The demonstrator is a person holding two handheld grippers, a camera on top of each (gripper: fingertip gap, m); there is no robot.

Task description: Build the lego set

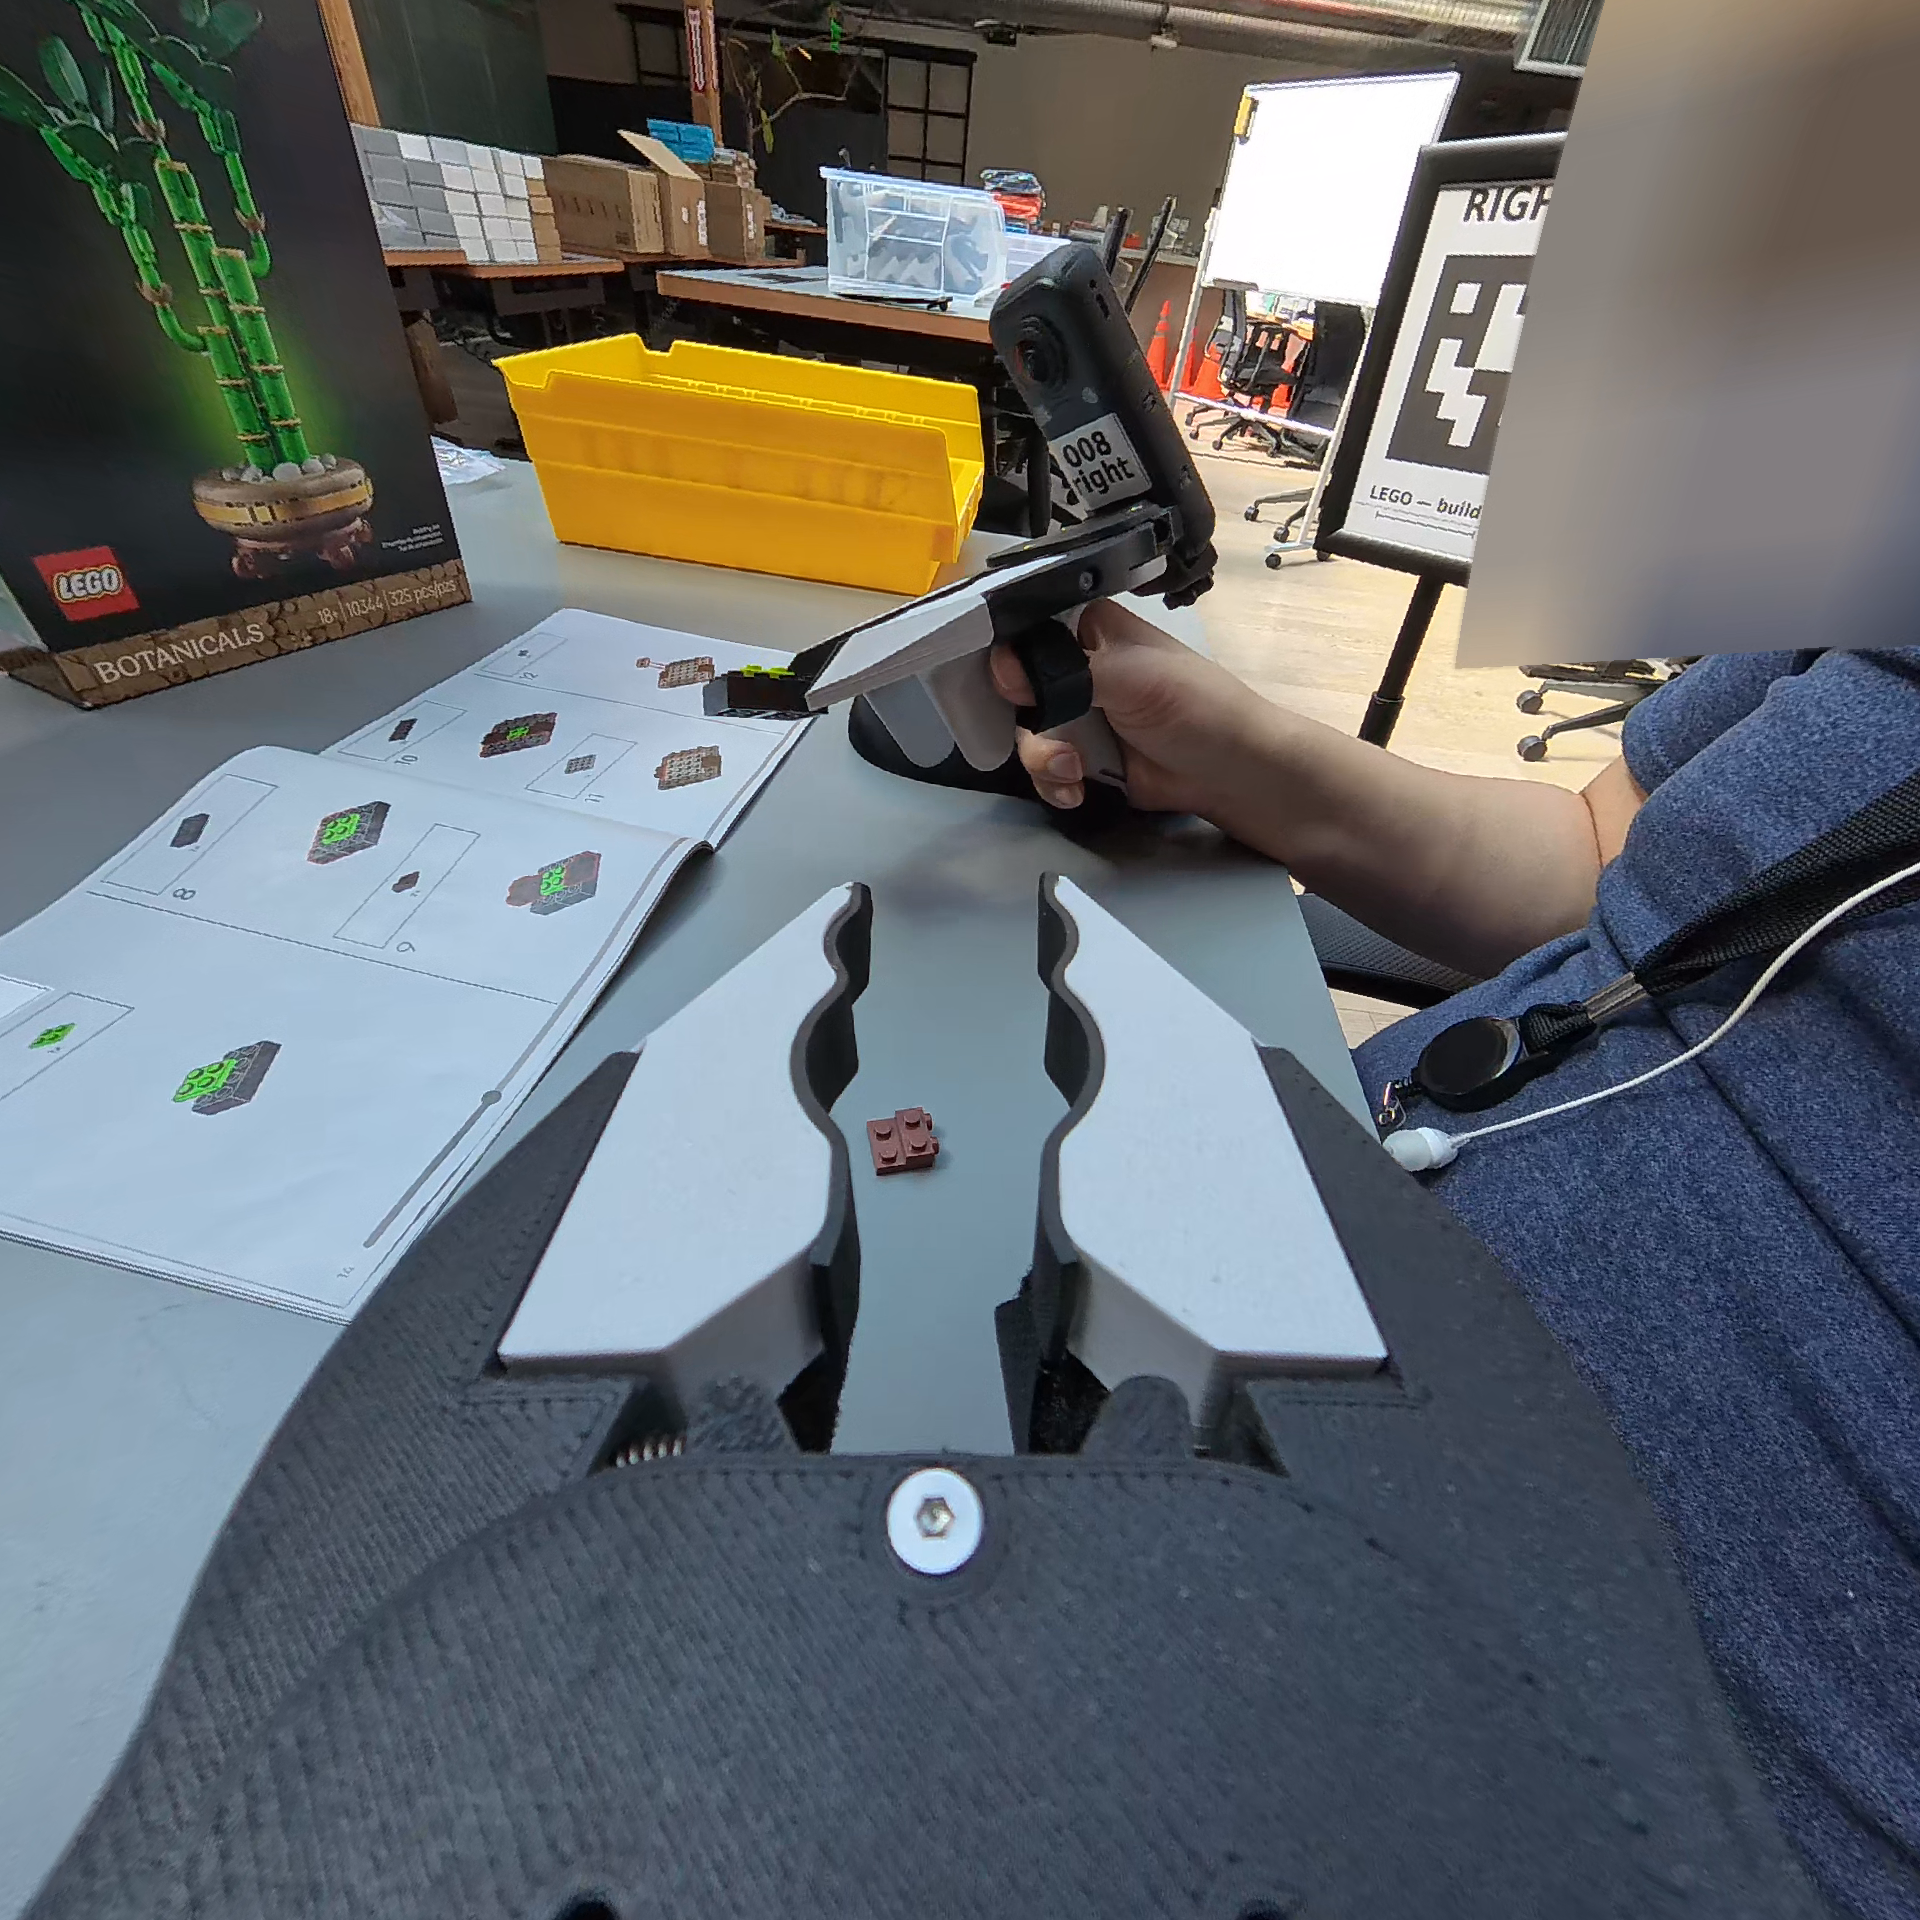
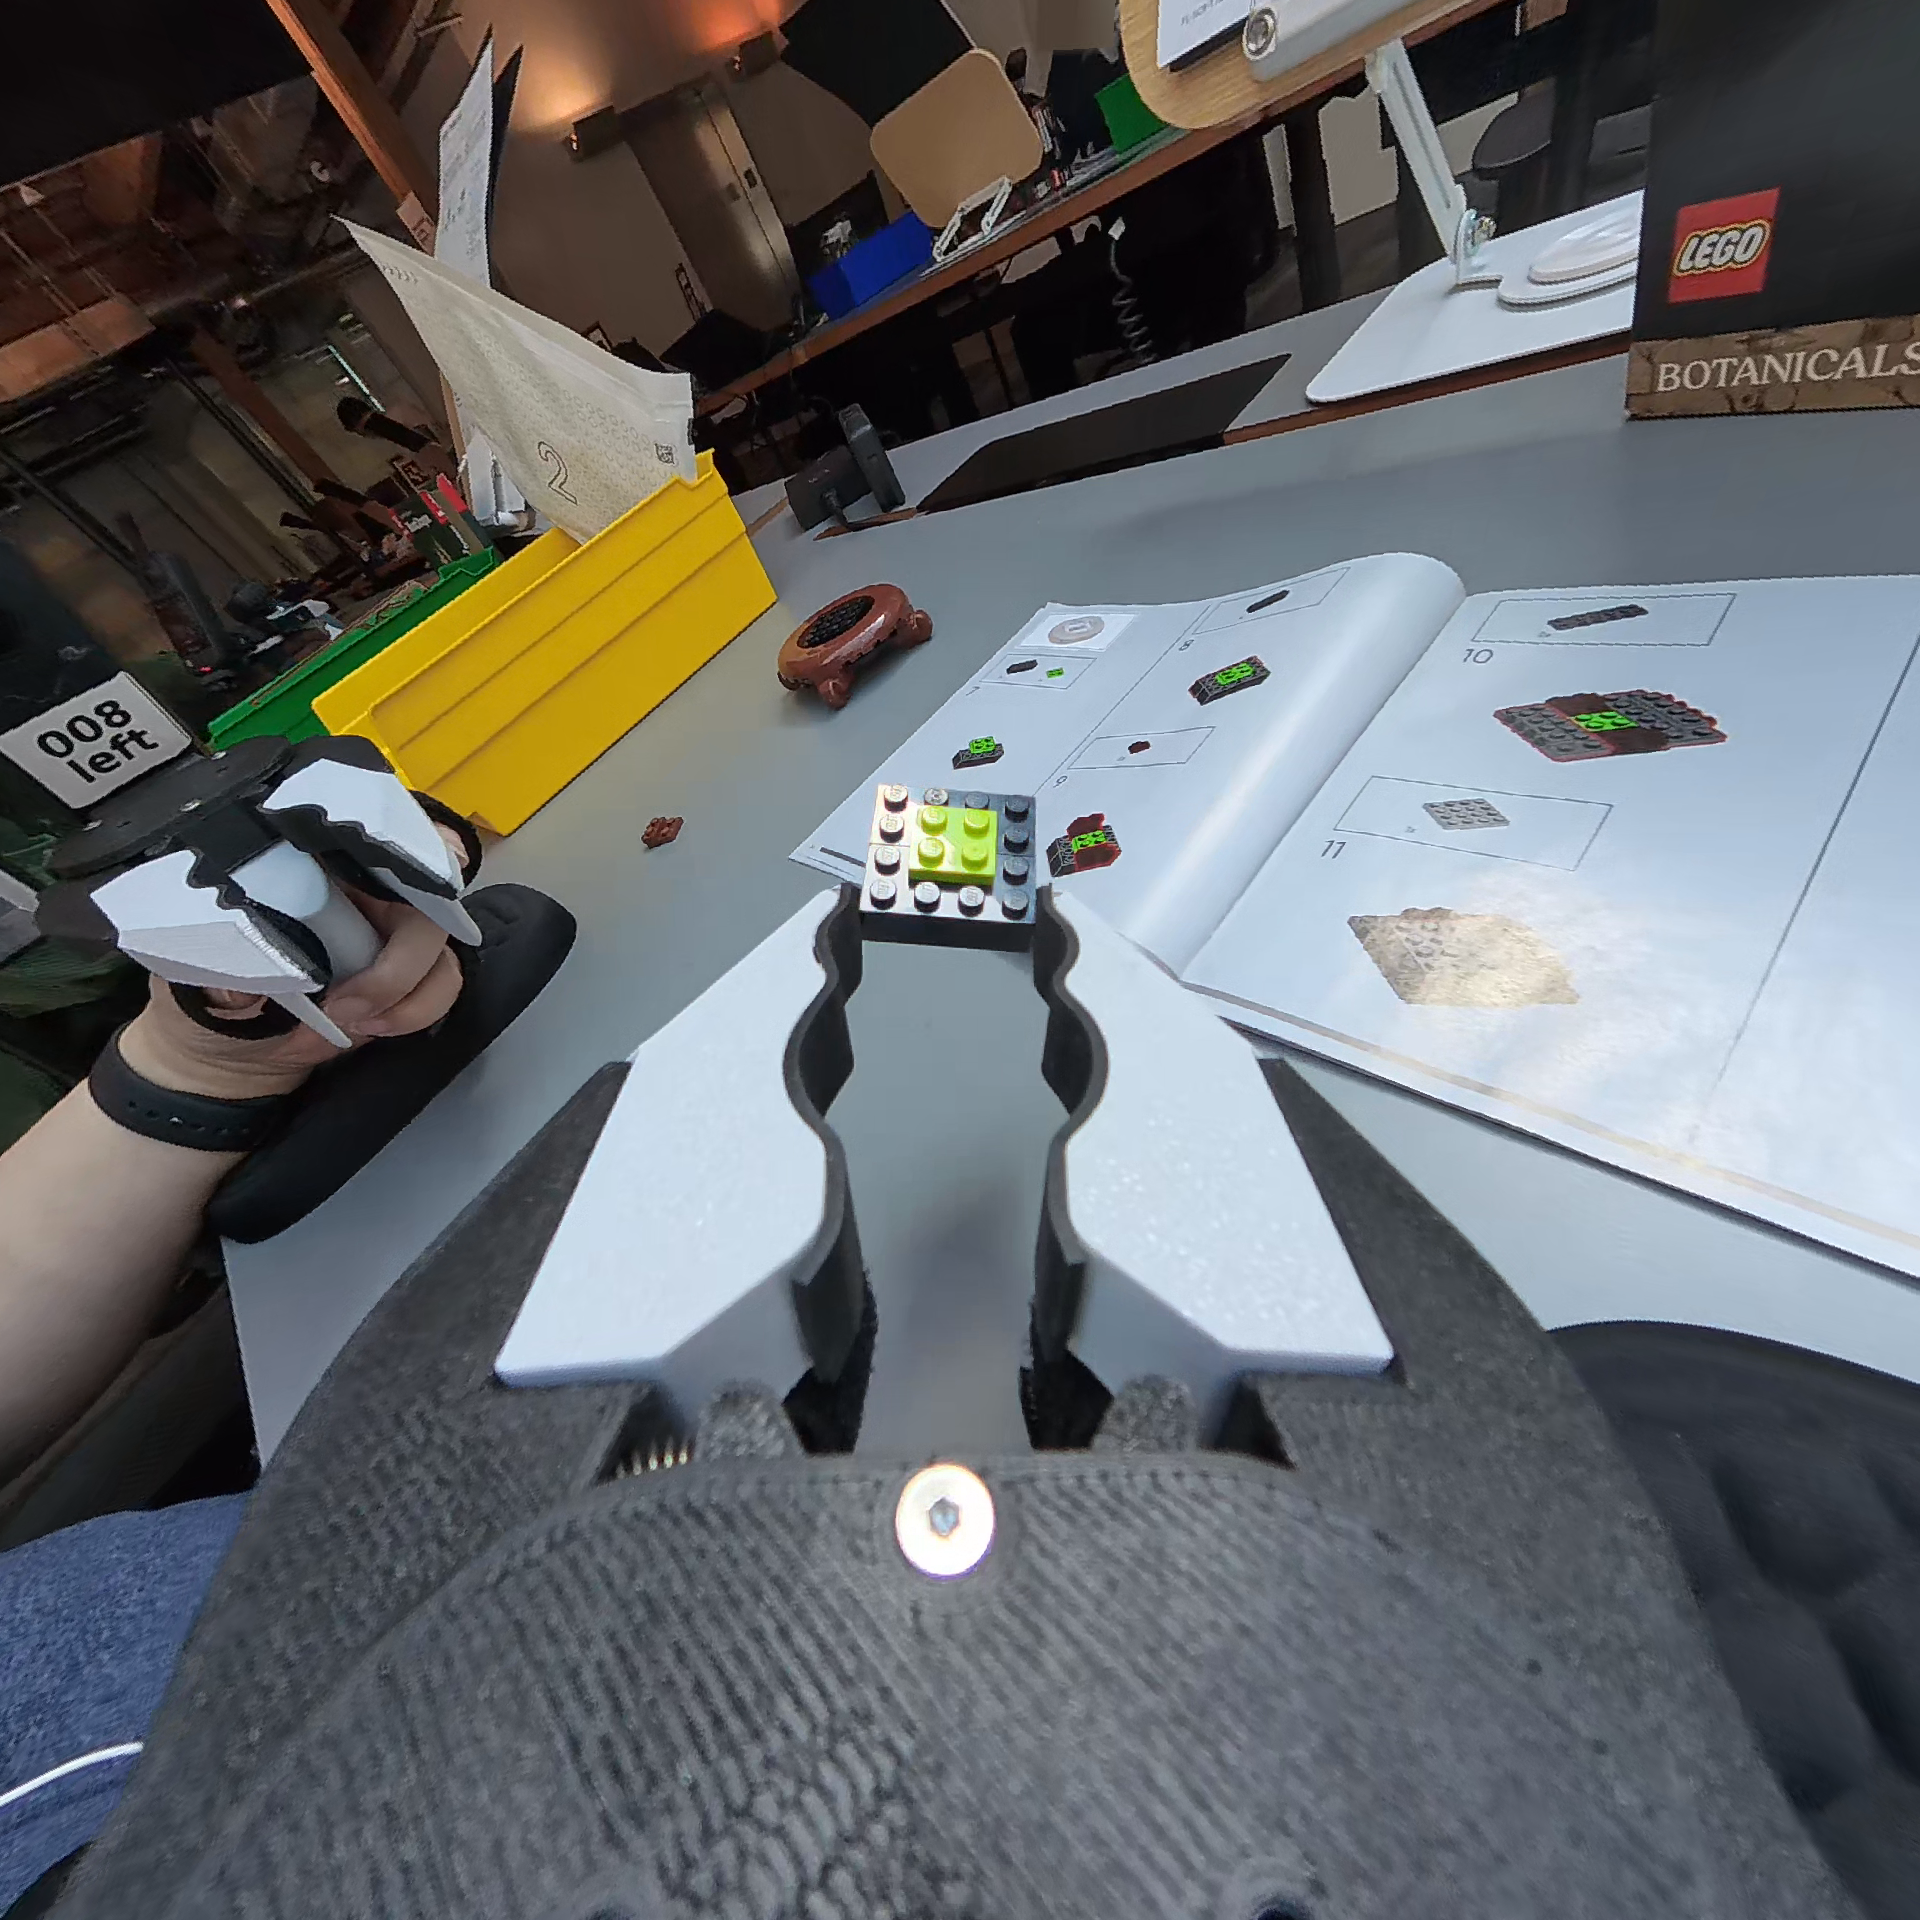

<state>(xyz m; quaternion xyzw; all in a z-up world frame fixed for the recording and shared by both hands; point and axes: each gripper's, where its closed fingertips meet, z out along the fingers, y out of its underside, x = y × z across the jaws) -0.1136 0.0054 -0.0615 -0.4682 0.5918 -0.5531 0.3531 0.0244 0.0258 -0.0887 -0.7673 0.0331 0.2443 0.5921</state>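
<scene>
My right gripper [image 2: 948, 906] is shut on a small black plate assembly [image 2: 951, 854] topped with a lime-green 2x2 plate, held above the open instruction booklet [image 2: 1455, 831]. It also shows in the left wrist view [image 1: 800, 686], with the assembly [image 1: 753, 691] at its tips. My left gripper [image 1: 954, 896] is open and empty, hovering over a small reddish-brown 2x2 plate [image 1: 904, 1141] that lies on the grey table between its fingers. In the right wrist view the left gripper [image 2: 291, 894] is at the left and the brown plate [image 2: 662, 830] lies on the table beside it.
A yellow bin [image 1: 748, 462] stands at the back of the table, with a paper parts bag [image 2: 540, 395] in it. The set's box [image 1: 208, 343] stands far left. A round brown pot base [image 2: 852, 642] sits near the bin. A black wrist rest [image 2: 416, 1039] lies under the hand.
</scene>
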